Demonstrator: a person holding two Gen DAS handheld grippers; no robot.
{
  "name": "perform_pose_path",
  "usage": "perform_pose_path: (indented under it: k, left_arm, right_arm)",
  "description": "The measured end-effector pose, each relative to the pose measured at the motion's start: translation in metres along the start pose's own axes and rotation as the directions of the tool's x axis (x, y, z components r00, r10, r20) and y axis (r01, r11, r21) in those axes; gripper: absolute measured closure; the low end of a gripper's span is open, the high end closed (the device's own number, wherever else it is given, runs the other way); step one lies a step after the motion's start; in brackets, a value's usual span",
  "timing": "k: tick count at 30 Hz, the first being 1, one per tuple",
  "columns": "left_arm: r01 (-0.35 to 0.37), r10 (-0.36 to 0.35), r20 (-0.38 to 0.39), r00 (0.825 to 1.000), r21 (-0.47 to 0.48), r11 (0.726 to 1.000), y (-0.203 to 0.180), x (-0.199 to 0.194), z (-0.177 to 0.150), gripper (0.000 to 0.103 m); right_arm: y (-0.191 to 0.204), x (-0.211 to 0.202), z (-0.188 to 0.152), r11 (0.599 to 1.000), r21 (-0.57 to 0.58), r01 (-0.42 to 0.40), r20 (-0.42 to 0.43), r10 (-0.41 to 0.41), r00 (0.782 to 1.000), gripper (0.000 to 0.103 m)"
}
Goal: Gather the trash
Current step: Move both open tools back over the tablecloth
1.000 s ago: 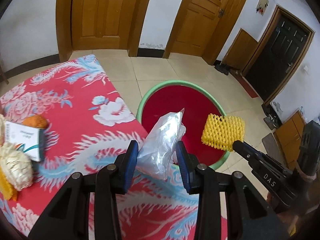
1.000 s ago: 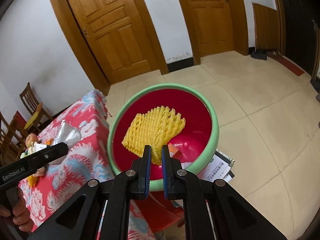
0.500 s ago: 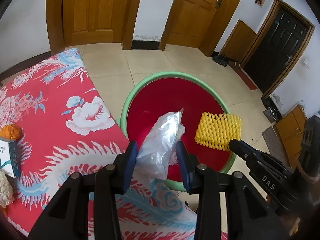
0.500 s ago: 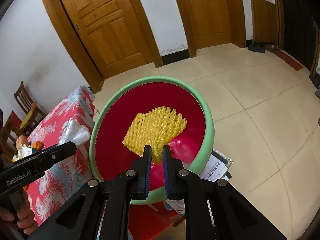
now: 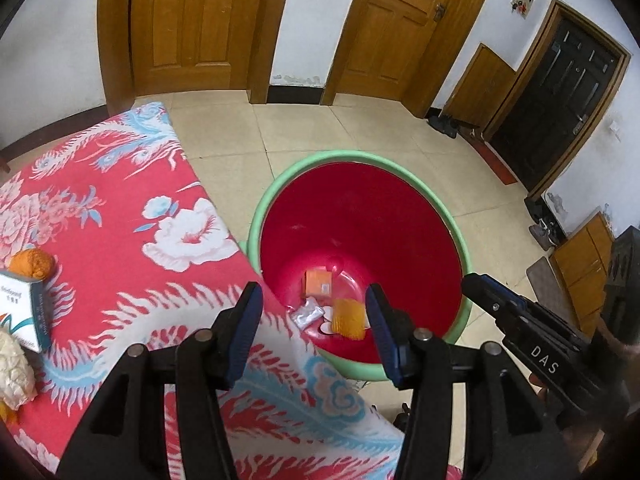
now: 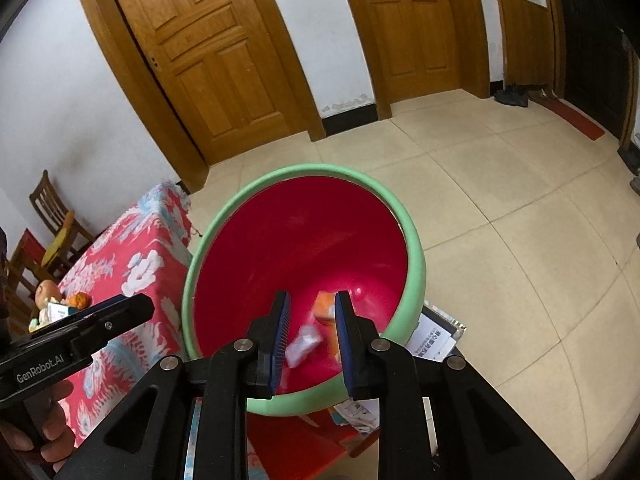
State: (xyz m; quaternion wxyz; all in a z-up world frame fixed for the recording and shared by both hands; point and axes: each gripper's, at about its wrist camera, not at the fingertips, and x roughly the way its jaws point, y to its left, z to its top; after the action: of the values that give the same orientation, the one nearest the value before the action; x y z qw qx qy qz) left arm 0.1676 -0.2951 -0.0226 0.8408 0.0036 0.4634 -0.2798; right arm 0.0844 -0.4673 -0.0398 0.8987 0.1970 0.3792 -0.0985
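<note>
Four trash items lie at the bottom of the red basin [image 5: 360, 216], beyond both sets of fingers: yellow foam net [image 5: 349, 319], clear plastic bag [image 5: 306, 313], orange packet [image 5: 319, 282] and a white scrap. Left gripper [image 5: 314, 326] and right gripper [image 6: 310, 334] — both opening, nothing between the jaws. Readable: "DAS" on the right gripper, "GenRobot.AI" on the left. Only the left view shows the white box [image 5: 24, 312] on the floral cloth [image 5: 120, 216].

Two wrist views, angled down, both close over the red basin [image 5: 360, 216] [image 6: 296, 240].
</note>
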Motion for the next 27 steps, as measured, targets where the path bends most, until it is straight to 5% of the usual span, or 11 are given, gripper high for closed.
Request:
perform_pose_path:
  k: [5,8,18,27]
  left_arm:
    - [-0.019,0.019,0.024,1.0,-0.016,1.0,0.01,-0.02,-0.004,0.05]
    - [-0.036,0.037,0.037,0.999,-0.032,0.999,0.019,-0.034,-0.008,0.05]
    - [-0.108,0.118,0.097,0.988,-0.101,0.989,0.06,-0.091,-0.028,0.05]
    - [-0.221,0.246,0.121,0.962,-0.189,0.957,0.115,-0.132,-0.046,0.05]
  right_arm:
    - [0.007,-0.014,0.0,1.0,-0.016,-0.013,0.012,0.014,1.0,0.077]
    - [0.015,-0.024,-0.003,0.999,-0.031,-0.024,0.022,0.025,0.999,0.061]
    - [0.059,-0.054,-0.013,0.992,-0.09,-0.087,0.044,0.092,0.995,0.06]
    - [0.101,-0.062,-0.027,0.98,-0.135,-0.146,0.025,0.151,0.988,0.06]
